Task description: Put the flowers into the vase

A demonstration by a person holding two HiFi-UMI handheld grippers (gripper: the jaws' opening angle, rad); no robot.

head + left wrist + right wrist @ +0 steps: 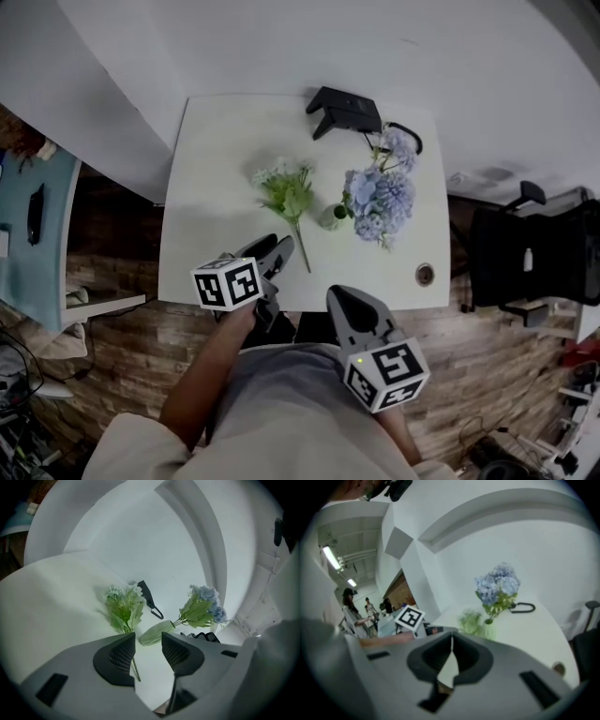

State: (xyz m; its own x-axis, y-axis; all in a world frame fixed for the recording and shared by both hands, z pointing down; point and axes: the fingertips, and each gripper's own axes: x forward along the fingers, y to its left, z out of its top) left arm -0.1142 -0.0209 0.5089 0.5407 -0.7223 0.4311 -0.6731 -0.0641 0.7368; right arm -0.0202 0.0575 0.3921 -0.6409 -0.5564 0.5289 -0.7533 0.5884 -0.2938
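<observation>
**Left gripper released over the loose bunch; right clenched**

My left gripper (148, 637) sits at the near edge of the white table (216, 159), jaws apart with nothing pressed between the pads. The green-and-white flower bunch (289, 192) lies flat mid-table, heads toward the far edge. Its stem (304, 251) runs back toward the near edge and ends just beside my left jaws, not gripped.

The small green vase (333, 217) stands right of the bunch, just beside its stem. Blue hydrangeas (380, 202) are already in the vase.

My right gripper (451, 641) is off the near edge, jaws clenched together on nothing.

A black device (345, 110) sits at the far edge. A round grommet (425, 274) is near the near right corner.
</observation>
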